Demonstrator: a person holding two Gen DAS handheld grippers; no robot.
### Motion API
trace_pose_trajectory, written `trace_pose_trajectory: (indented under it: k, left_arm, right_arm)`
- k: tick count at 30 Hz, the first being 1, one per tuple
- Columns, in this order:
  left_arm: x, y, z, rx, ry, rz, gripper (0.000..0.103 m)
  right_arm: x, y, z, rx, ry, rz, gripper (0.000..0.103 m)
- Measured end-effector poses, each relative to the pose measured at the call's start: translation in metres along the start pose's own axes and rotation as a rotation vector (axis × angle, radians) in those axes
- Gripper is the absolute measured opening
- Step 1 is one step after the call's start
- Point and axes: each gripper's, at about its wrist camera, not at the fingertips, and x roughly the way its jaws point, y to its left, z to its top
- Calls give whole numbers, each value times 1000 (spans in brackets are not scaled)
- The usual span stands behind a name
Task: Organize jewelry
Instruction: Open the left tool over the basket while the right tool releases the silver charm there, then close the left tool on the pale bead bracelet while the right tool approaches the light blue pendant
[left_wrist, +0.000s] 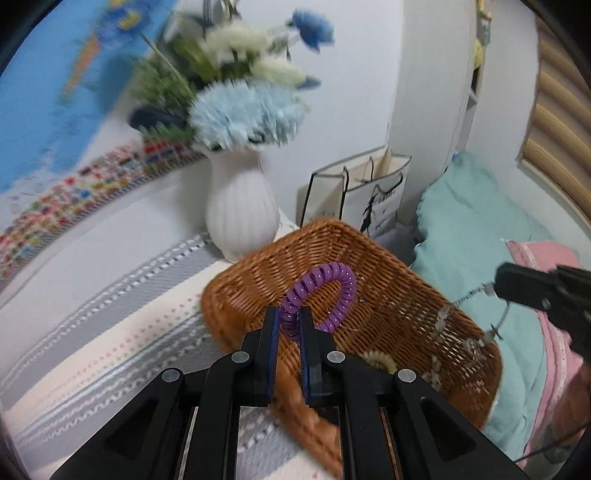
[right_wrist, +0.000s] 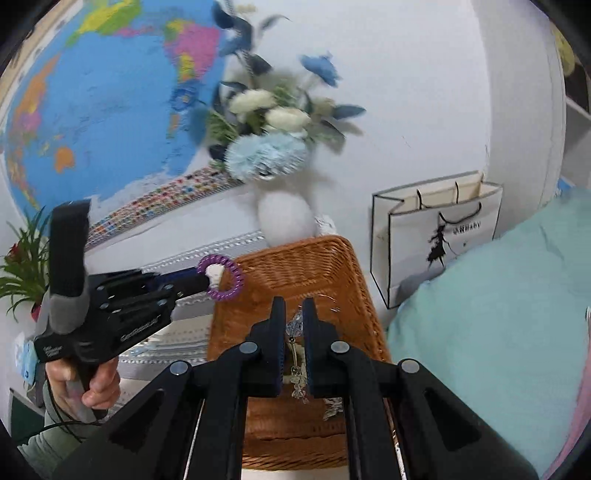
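Note:
My left gripper (left_wrist: 288, 317) is shut on a purple spiral hair tie (left_wrist: 325, 291) and holds it above the left rim of the wicker basket (left_wrist: 388, 280). The right wrist view shows the same hair tie (right_wrist: 221, 277) at the left gripper's (right_wrist: 205, 282) tips, over the basket's (right_wrist: 295, 266) left edge. My right gripper (right_wrist: 294, 314) is shut on a silver crystal-bead bracelet (right_wrist: 295, 362) that dangles over the basket. In the left wrist view the bracelet (left_wrist: 469, 325) hangs from the right gripper (left_wrist: 496, 286). A beige scrunchie (left_wrist: 380, 360) lies in the basket.
A white vase (left_wrist: 240, 214) of blue and white flowers stands just behind the basket on the striped cloth (left_wrist: 110, 343). A white paper bag (right_wrist: 439, 240) stands behind on the right, next to a teal quilt (right_wrist: 498, 314). A world map (right_wrist: 92, 110) hangs on the wall.

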Motion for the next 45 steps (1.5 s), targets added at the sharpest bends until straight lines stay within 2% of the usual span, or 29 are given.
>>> trace_pose_trajectory:
  k: [6,8,10,11,12,13,16,21,25,29,31,36,40,45]
  left_arm:
    - [37,0,1,0,52,2,11]
    - [40,2,1,-5,66,-14,13]
    - [38,6,1,-28,83,-49,19]
    - [36,6,2,-34,84,-58,29]
    - [32,8,1,-42,79,-71,42]
    - [28,9,0,-48,69,-72,45]
    - [13,8,-4,-36,40,-57,46]
    - [-21,16,-18,-41,10,-35,46]
    - [-64,43,-39,-79,-31,1,46]
    - [-116,90,-68,-149,-77,123,46]
    - [-146,122,-87,-223,-94,204,46]
    - [-187,182,-131,-367,-116,298,45]
    - [-195,213,-165,-426,-103,306,45]
    - [-180,230,-192,-426,-57,283,45]
  right_arm:
    - [32,-11,-7,6,60,-38,10]
    - [39,-14,-9,9,84,-42,14]
    - [43,-18,-11,28,103,-14,23]
    - [44,-21,-12,44,109,3,33]
    - [44,-24,-13,56,109,13,36]
    - [44,-24,-13,58,108,17,36]
    - [35,-19,-16,33,86,1,36]
    - [23,-7,-19,23,71,30,36]
    - [14,23,-21,-55,50,17,36]
    - [8,57,-23,-107,48,90,36]
    - [8,76,-23,-131,46,116,36]
    - [19,120,-29,-175,85,199,36]
    - [32,164,-38,-226,125,232,36]
    - [45,210,-50,-278,166,256,36]
